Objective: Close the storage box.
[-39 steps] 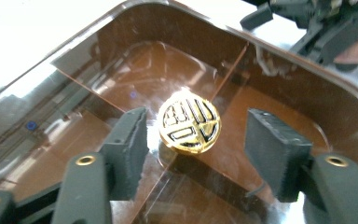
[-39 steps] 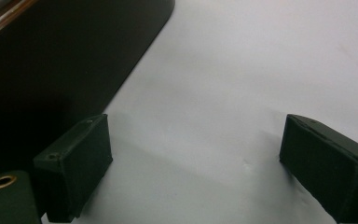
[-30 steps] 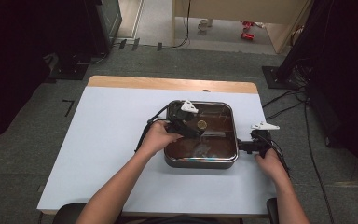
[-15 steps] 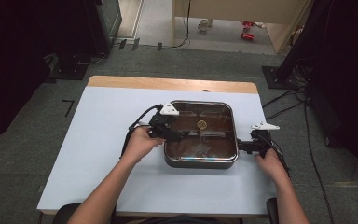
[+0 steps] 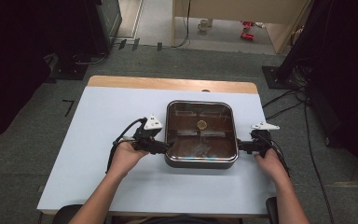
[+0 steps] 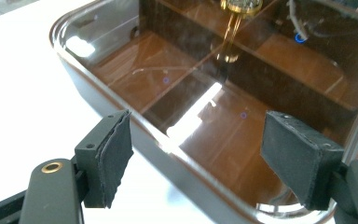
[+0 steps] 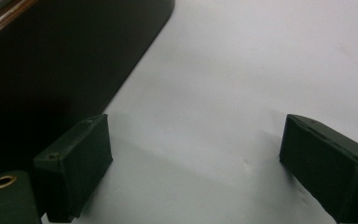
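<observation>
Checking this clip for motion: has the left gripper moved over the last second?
Yes. The left gripper has pulled back from over the pan's middle to its left edge, toward the person.

Grey carpet floor [image 5: 177, 60] spreads all around a white-topped table [image 5: 98, 140] with a bare wooden strip along its far edge. Black cables [image 5: 284, 105] snake off the right side, dark equipment [image 5: 37, 32] looms left, pale wooden furniture [image 5: 233, 14] sits beyond.
</observation>
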### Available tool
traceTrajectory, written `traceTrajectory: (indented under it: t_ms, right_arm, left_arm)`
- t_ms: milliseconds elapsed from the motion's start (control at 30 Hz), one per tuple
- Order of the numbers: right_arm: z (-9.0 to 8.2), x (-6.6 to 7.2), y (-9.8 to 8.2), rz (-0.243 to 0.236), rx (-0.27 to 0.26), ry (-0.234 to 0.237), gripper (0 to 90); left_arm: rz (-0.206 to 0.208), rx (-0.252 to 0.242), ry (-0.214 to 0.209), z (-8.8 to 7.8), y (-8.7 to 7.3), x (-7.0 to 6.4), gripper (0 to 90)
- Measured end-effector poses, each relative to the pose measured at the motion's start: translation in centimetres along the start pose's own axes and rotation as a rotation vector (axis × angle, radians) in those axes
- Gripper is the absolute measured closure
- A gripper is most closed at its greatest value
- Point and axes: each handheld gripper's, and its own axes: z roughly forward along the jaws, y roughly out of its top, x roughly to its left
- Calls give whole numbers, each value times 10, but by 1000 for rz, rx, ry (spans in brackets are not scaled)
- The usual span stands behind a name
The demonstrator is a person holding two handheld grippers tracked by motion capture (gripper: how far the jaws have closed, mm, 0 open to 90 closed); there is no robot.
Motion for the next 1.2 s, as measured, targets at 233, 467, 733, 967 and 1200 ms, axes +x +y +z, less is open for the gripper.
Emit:
traceTrajectory:
  t_ms: [233,467,733,967,1200]
  right_arm:
    - [0,0,0,0,0,1,85]
    - [0,0,0,-1,0,0,85]
    - [0,0,0,0,0,0,85]
    - [0,0,0,-1,0,1,85]
    - [0,0,0,0,0,1,85]
  left_arm:
    - [-1,-18,29,-12,-22,-1,244]
    - [8,-26,52,-18,-41,-3,240]
    - [-26,3,100,-17,-62,-9,226]
    - [-50,29,128,-15,-76,-6,226]
    - [-84,63,157,-12,-85,3,227]
